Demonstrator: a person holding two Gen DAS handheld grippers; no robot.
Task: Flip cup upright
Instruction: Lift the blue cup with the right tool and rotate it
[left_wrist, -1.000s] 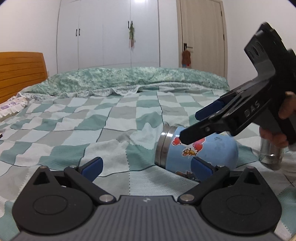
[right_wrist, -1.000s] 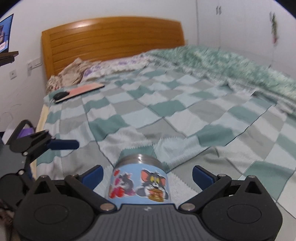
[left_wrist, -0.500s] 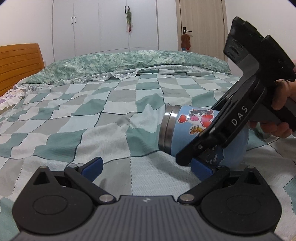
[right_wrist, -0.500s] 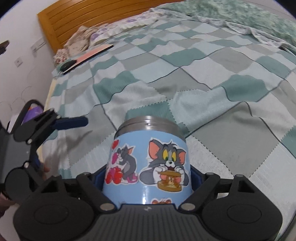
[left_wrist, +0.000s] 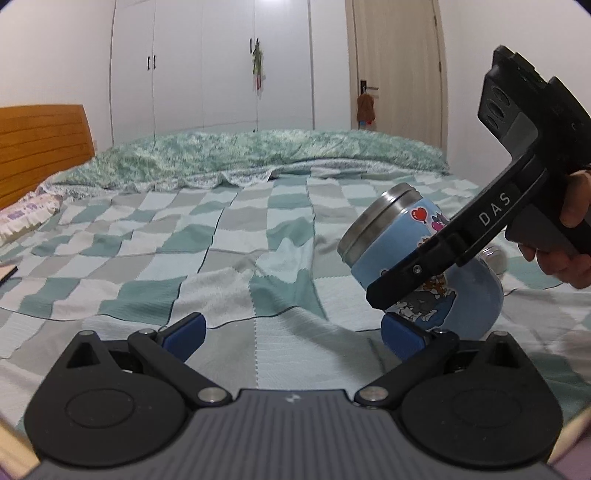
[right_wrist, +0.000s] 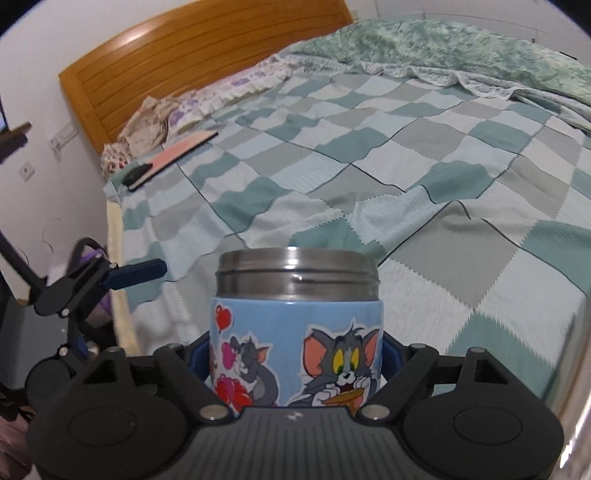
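Note:
The cup (left_wrist: 413, 254) is light blue with cartoon cat stickers and a steel rim. It is tilted, rim up and to the left, just above the checkered bedspread (left_wrist: 221, 258). My right gripper (right_wrist: 295, 354) is shut on the cup (right_wrist: 295, 332), a blue pad on each side of its body. In the left wrist view the right gripper's black finger crosses the cup. My left gripper (left_wrist: 295, 332) is open and empty, low over the bed, with the cup just beyond its right pad (left_wrist: 402, 332).
A wooden headboard (right_wrist: 192, 66) and pillows stand at the bed's head. A pink book with a black object (right_wrist: 170, 158) lies near the bed's edge. A rumpled green quilt (left_wrist: 258, 155) lies across the far side. Wardrobes and a door stand behind.
My right gripper closed on the lying cup and has lifted and tilted it, so the rim now points upward. My left gripper stayed open and drew back slightly.

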